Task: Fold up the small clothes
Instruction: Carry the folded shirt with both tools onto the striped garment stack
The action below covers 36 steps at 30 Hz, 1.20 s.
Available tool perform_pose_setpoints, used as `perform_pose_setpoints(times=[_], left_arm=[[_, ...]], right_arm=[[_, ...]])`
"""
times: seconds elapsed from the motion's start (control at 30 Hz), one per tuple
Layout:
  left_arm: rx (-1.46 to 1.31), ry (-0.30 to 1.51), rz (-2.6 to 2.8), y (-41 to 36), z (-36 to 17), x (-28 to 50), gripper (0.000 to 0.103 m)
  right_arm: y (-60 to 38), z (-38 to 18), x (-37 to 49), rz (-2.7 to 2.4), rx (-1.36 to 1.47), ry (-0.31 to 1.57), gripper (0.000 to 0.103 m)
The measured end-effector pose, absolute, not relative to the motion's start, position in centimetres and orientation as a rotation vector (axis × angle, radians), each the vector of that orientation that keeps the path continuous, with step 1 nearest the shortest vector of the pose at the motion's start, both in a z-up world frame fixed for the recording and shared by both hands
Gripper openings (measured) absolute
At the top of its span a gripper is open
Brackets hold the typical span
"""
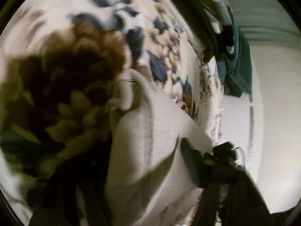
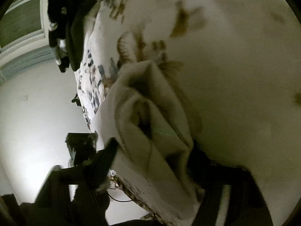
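Over the floral bedspread point(image 1: 131, 18), at 6 o'clock in both wrist views, each claw (left point(image 1: 143, 197), right point(image 2: 150, 169)) looks clamped on the white garment point(image 1: 150, 141), so both should keep it taut, lower together and align edges before releasing.

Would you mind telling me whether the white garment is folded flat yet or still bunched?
Still bunched: the white garment hangs in loose, open folds above the floral blanket, not flat.
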State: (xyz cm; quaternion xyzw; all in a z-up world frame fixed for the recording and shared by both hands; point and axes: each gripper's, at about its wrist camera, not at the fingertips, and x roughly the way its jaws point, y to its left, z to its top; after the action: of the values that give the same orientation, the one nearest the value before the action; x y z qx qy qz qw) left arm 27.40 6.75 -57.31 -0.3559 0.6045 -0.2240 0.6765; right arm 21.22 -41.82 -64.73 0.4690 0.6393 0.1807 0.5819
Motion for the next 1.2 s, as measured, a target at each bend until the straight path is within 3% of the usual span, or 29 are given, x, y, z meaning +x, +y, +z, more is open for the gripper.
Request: perform_pose_setpoints(times=[0.1, 0.17, 0.57, 0.87, 1.03, 1.2], left_arm=[[-0.72, 1.347, -0.472, 6.2, -55.7, 27.2, 0.016], [-0.708, 1.344, -0.45, 6.3, -54.3, 27.2, 0.016], [-0.635, 1.238, -0.497, 7.1, -41.6, 33.9, 0.016], [-0.559, 1.084, -0.529, 6.5, -33.6, 50.2, 0.016], [-0.466, 1.088, -0.496, 5.5, -35.2, 59.1, 0.016], [-0.357, 1.196, -0.406, 4.2, -40.3, 65.2, 0.02]], right_arm=[[-41.0, -63.8, 21.4, 0.411, 1.079, 1.479, 0.025], [-40.6, -62.5, 21.6, 0.396, 1.061, 1.46, 0.023], [-38.2, -48.1, 27.7, 0.411, 0.931, 1.366, 0.021], [-37.4, -38.6, 43.1, 0.365, 0.875, 1.212, 0.021], [-37.3, -39.1, 53.9, 0.32, 0.845, 1.198, 0.021], [-37.0, -42.9, 60.8, 0.254, 0.775, 1.267, 0.021]])
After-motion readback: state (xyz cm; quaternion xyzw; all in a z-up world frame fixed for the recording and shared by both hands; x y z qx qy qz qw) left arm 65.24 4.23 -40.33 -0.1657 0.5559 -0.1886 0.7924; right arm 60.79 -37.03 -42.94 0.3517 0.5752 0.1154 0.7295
